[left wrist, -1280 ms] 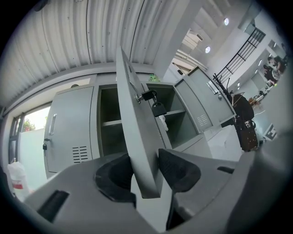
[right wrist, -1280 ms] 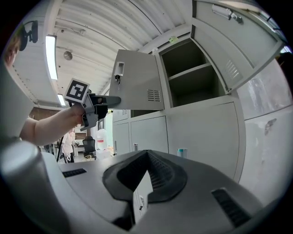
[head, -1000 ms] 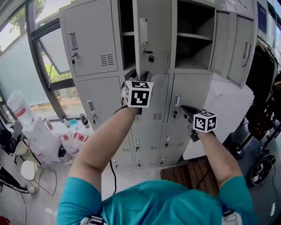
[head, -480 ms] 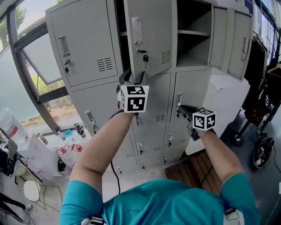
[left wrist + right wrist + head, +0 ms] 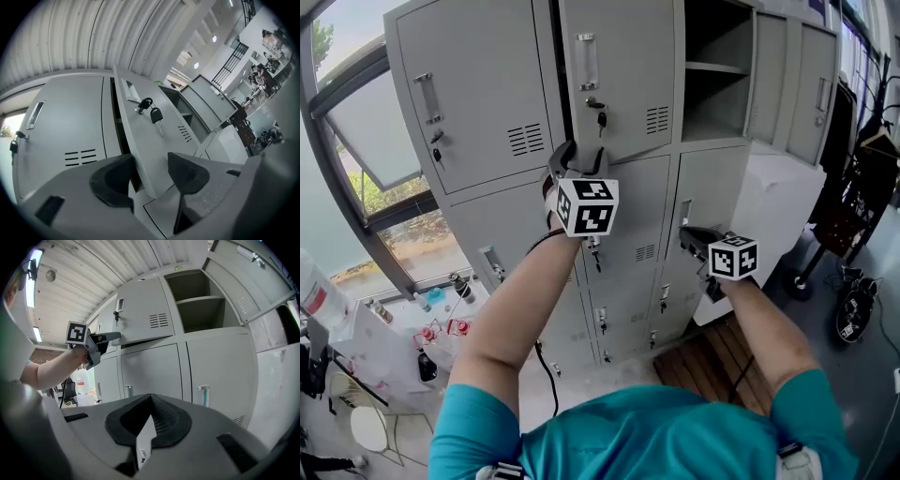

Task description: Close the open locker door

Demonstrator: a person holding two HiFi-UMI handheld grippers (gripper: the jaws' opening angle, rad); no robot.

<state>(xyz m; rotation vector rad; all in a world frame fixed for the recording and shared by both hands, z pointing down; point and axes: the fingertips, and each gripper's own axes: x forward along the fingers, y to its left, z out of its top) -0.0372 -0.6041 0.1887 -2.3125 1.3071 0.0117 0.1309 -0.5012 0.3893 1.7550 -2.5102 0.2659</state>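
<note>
The open locker door (image 5: pixel 623 84) is grey, with a key (image 5: pixel 600 117) hanging in its lock, and stands slightly ajar in the upper row. My left gripper (image 5: pixel 578 155) is at the door's lower edge. In the left gripper view the door (image 5: pixel 154 140) runs between the two jaws of the left gripper (image 5: pixel 150 173). They have just been opening and do not press on it. The right gripper (image 5: pixel 689 236) hangs lower, in front of the middle lockers, holding nothing. In its own view the right gripper (image 5: pixel 149 420) has its pads together, and the left gripper (image 5: pixel 110 337) shows at the door (image 5: pixel 140 317).
A second locker (image 5: pixel 722 84) to the right stands open, its door (image 5: pixel 811 84) swung far out. A window (image 5: pixel 356 150) is at the left, with bottles (image 5: pixel 441 323) on the floor below. A wooden pallet (image 5: pixel 703 361) lies at the lockers' foot.
The door has swung nearer to the cabinet and the dark gap beside it has narrowed. My left gripper moved with it toward the lockers and its jaws spread wider. The right gripper shifted slightly.
</note>
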